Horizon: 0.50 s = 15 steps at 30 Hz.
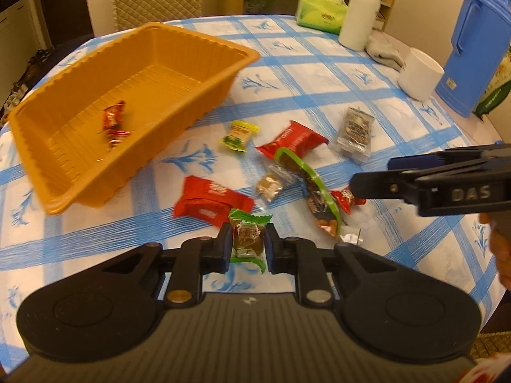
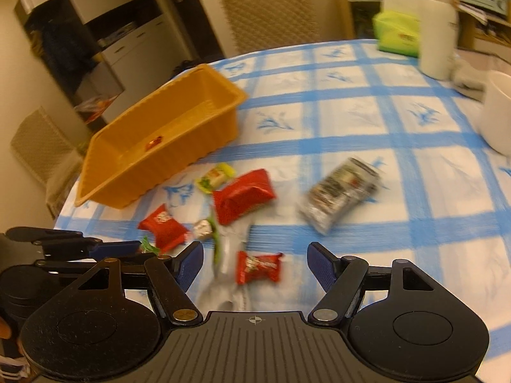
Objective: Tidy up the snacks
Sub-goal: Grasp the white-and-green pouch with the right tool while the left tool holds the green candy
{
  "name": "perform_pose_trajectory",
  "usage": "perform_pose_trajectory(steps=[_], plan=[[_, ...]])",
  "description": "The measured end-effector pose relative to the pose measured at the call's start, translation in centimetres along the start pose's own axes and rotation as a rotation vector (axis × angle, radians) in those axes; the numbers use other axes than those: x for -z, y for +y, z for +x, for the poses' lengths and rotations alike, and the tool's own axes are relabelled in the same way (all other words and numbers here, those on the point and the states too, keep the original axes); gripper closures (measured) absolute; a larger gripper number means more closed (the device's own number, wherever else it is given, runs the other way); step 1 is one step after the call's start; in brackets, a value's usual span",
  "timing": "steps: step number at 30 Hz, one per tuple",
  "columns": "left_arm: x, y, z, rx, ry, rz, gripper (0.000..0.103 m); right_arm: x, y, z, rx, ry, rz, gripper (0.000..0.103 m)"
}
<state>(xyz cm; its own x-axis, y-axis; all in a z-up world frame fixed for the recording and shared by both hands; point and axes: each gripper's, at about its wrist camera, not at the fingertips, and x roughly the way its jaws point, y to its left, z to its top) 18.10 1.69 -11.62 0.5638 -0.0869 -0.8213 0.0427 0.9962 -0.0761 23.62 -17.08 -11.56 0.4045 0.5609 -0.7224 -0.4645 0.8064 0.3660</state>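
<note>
My left gripper is shut on a green-wrapped candy and holds it just above the tablecloth. An orange tray stands at the left with a red candy inside; it also shows in the right wrist view. My right gripper is open, its fingers on either side of a small red candy on the table. It shows from the side in the left wrist view. Loose snacks lie between: two red packs, a yellow-green candy, a clear nut pack, a green-edged pack.
A white cup, a blue pitcher, a white bottle, a grey cloth and a green tissue pack stand along the far right of the round table. The table edge curves close at left and right.
</note>
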Motion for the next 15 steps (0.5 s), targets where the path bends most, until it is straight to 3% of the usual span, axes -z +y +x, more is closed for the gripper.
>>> perform_pose_trajectory(steps=[1,3,15], plan=[[0.1,0.2,-0.3,-0.005,-0.004,-0.006,0.084,-0.1,0.2,0.4,-0.01,0.005,-0.012,0.042],[0.4,0.7,-0.8,-0.014,-0.008,-0.021,0.084,-0.4,0.7,1.3,-0.025,0.023,-0.031,0.047],[2.5,3.7,-3.8,-0.086,-0.032,-0.112,0.084,-1.0,1.8,5.5,0.003,0.079,-0.086,0.062]])
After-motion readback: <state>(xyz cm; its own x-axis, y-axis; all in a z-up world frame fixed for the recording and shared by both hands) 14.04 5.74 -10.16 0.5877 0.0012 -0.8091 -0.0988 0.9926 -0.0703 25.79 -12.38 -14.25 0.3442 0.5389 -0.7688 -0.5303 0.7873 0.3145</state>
